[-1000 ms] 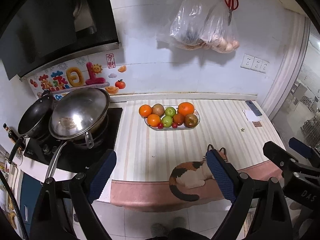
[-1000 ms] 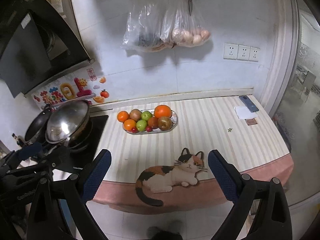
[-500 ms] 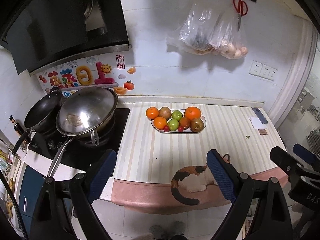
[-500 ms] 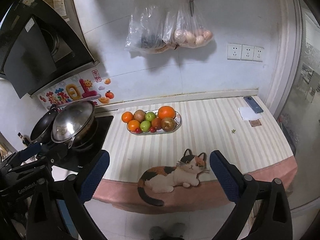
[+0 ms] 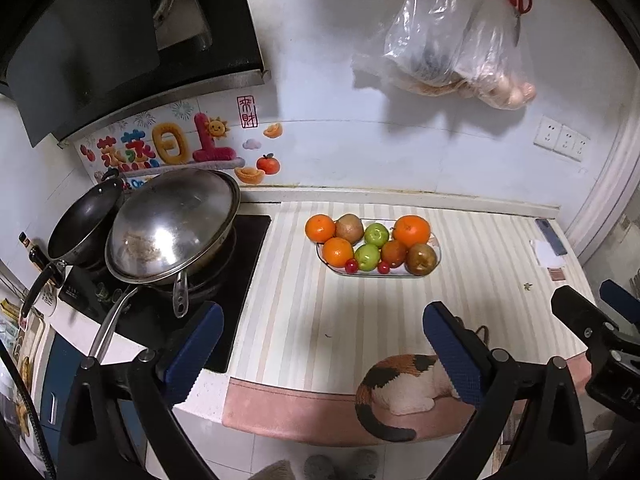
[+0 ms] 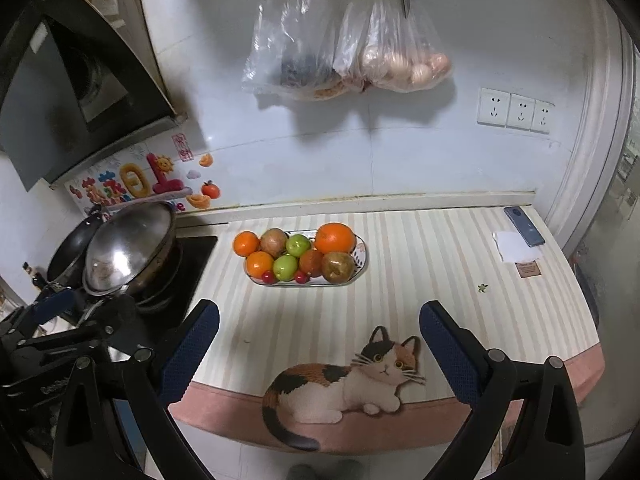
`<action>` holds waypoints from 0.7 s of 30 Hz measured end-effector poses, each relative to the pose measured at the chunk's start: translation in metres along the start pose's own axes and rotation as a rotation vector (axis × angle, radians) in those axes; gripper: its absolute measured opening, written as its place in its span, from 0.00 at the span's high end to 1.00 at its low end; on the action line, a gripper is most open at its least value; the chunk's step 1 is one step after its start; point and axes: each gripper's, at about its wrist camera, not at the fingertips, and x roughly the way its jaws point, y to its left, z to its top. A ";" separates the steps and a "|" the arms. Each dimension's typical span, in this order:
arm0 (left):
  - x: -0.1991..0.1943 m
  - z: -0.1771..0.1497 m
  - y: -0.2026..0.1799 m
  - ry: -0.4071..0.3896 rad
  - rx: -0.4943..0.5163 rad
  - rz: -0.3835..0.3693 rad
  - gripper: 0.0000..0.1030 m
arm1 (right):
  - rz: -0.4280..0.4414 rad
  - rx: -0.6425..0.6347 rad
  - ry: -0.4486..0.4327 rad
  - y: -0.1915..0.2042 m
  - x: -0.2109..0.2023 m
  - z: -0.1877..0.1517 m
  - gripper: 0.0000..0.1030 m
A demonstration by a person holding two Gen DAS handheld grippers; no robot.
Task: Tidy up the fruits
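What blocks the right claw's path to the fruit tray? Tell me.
Nothing visible does. The right claw hangs open over the counter's front edge, and only bare striped mat lies between it and the fruit tray. The wok sits off to the left on the stove, and the phone lies far right.

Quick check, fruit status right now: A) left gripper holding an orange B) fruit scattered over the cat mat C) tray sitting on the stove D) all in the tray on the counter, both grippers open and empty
D: the fruit is piled in the tray on the striped counter; the left gripper and right gripper are both open with nothing between their fingers.
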 end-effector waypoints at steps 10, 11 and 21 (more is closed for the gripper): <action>0.036 0.002 0.005 0.032 0.004 0.018 0.01 | -0.025 0.007 0.045 -0.002 0.049 0.004 0.01; 0.037 0.002 0.005 0.038 0.002 0.016 0.01 | -0.025 0.006 0.049 -0.001 0.052 0.003 0.01; 0.042 0.001 0.007 0.046 0.007 0.012 0.01 | -0.023 0.007 0.072 0.005 0.059 -0.005 0.01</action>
